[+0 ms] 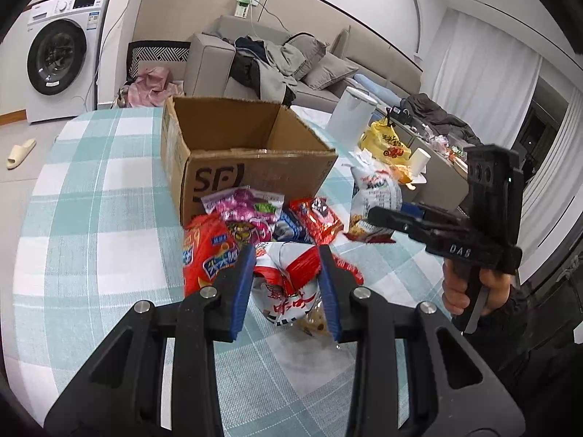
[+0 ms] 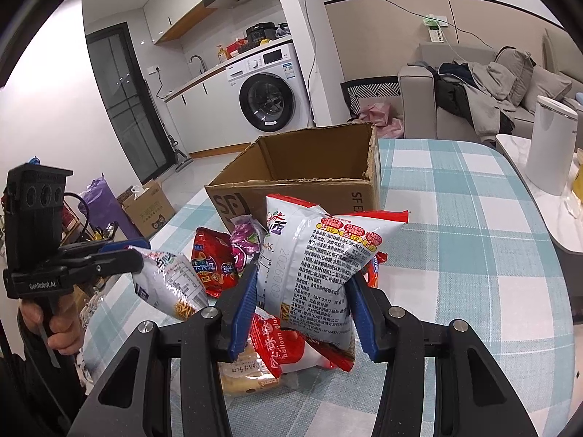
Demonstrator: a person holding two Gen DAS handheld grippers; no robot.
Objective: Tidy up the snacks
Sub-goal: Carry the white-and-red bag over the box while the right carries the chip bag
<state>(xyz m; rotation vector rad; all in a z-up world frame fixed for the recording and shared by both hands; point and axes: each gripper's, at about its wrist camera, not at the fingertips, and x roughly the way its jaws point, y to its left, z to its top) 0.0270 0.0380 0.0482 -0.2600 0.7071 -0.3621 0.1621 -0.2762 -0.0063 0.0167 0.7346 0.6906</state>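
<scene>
Work surface: a table under a teal-and-white checked cloth (image 1: 91,189), set in an open living area. A white front-loading washing machine (image 1: 60,58) stands against the far wall under a counter, a grey sofa (image 1: 291,62) heaped with clothing sits beyond the table, and a beige slipper (image 1: 21,153) lies on the floor. A white cylindrical appliance (image 1: 350,114) and a yellow bag (image 1: 386,142) occupy a side table near the checked table's far right corner. An open cardboard box (image 1: 251,160) marked "SF" stands upright on the cloth, flaps up; its interior floor is hidden from both views. Directly in front of the box lies a loose pile of snack packets: a purple packet (image 1: 247,207) touching the box wall, a red packet (image 1: 204,255) to its left, and a small red-and-blue packet (image 1: 317,218) to its right. The left gripper (image 1: 288,262) is clamped on a crumpled white-and-red packet (image 1: 291,284), its blue pads pinching the bag's upper part (contents show through a clear patch below). The right gripper (image 2: 302,284) is clamped on a puffy white packet (image 2: 320,258) with a printed ingredient panel facing the camera, held above the pile just in front of the box. Beneath it lies a red "balloon" packet (image 2: 280,342) resting on a packet of pale buns (image 2: 247,378). A hand (image 1: 470,291) grips the right gripper's handle.
</scene>
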